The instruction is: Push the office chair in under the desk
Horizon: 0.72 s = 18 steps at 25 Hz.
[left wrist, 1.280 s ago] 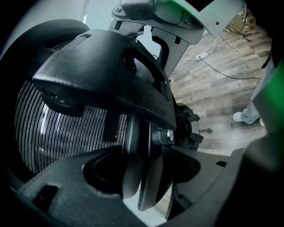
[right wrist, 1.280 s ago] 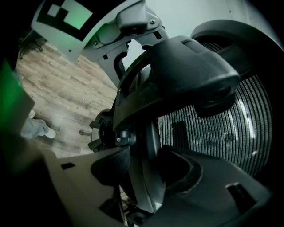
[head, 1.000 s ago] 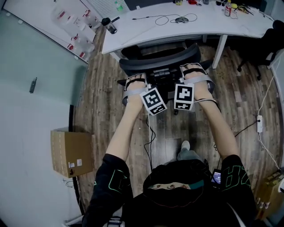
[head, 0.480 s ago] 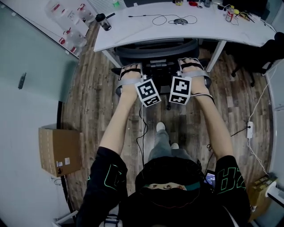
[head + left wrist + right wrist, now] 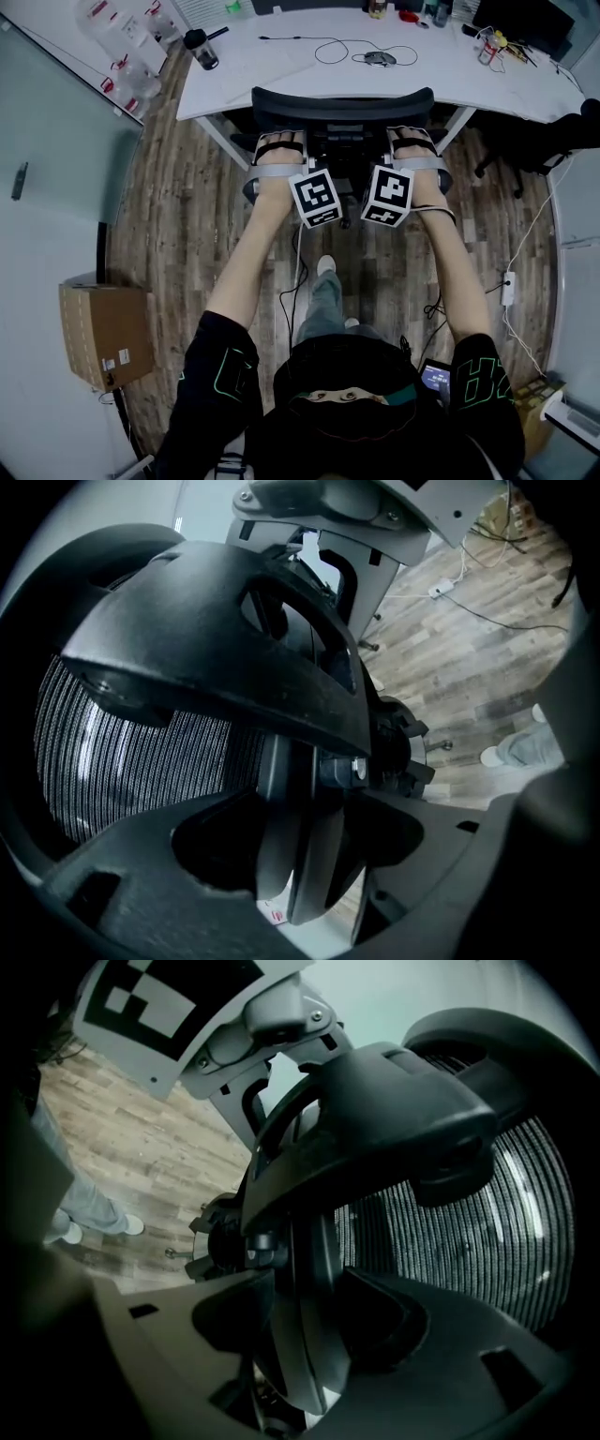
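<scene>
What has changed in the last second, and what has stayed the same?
The office chair rolled further in under the desk, its backrest now at the desk's edge; the person stepped after it. The left tool and right tool stay clamped on the backrest.

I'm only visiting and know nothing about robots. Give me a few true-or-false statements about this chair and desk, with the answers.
1. The left gripper and right gripper both hold the office chair by its back frame. True.
2. The desk is bare. False: a cable, a bottle and other small things lie on it.
3. A cardboard box sits off to the left gripper's side. True.
4. The chair's back is solid wood. False: it is mesh in a dark frame.
</scene>
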### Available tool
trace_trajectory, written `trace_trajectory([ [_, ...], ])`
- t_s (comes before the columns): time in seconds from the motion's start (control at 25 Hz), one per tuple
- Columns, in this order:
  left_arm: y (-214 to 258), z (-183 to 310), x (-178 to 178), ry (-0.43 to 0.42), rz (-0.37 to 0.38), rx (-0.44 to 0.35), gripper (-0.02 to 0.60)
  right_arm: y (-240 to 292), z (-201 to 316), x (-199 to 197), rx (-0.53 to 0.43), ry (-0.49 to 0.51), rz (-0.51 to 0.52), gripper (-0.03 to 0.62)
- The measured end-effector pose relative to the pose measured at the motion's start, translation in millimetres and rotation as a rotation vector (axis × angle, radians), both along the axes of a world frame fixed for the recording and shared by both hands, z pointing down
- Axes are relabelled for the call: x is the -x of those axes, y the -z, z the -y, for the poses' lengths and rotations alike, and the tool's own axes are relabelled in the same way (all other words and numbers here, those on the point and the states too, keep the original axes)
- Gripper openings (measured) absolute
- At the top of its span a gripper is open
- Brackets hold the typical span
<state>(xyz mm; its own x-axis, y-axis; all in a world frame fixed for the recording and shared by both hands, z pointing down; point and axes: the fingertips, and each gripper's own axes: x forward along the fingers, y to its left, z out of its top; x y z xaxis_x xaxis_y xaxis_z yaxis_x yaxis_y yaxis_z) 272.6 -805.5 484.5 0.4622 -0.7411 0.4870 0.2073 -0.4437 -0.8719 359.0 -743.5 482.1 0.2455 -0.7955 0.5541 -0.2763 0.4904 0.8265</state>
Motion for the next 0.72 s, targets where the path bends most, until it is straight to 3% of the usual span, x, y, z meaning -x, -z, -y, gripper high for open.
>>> trace_trajectory([
  [0.72, 4.3, 128.5, -78.1, -0.071, -0.042, -0.033, 0.301, -1.9, 126.4, -75.3, 0.013, -0.095, -0.024, 0.221],
])
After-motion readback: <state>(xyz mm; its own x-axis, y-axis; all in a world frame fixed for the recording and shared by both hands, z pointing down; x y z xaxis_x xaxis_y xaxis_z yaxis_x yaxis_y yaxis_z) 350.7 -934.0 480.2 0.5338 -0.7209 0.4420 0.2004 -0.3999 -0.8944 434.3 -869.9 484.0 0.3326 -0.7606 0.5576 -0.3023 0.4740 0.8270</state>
